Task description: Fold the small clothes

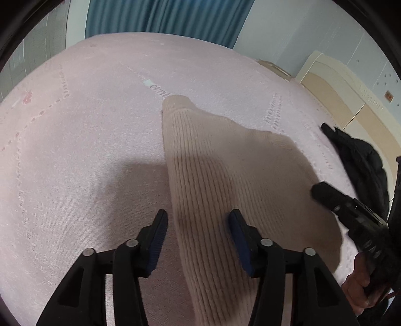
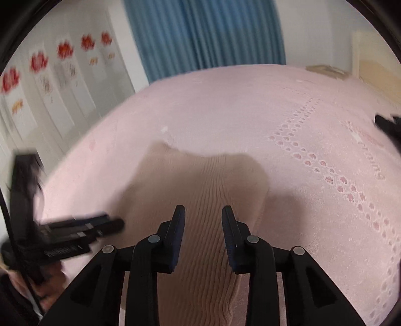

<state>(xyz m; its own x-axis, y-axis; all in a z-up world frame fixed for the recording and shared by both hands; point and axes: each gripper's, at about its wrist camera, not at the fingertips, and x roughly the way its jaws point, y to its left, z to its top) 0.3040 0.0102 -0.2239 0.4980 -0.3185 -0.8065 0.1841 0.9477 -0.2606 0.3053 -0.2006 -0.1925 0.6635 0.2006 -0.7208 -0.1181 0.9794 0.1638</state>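
A beige ribbed knit garment [image 1: 225,170] lies flat on the pink bed cover [image 1: 87,125]. My left gripper [image 1: 199,218] hovers over its left edge with jaws open and nothing pinched; one finger is over the cover, the other over the knit. In the right wrist view the same garment [image 2: 200,180] spreads ahead of my right gripper [image 2: 203,213], whose jaws stand apart above the ribbing with no cloth between the pads. The right gripper [image 1: 318,191] shows at the garment's right edge in the left view. The left gripper [image 2: 117,224] shows at its left edge in the blurred right view.
A black jacket [image 1: 361,160] lies on the bed's right side. A cream headboard [image 1: 333,87] and blue curtain [image 1: 165,17] stand beyond the bed. A wall with red flower prints [image 2: 37,60] is on the left. A person's hand [image 1: 361,283] holds the right tool.
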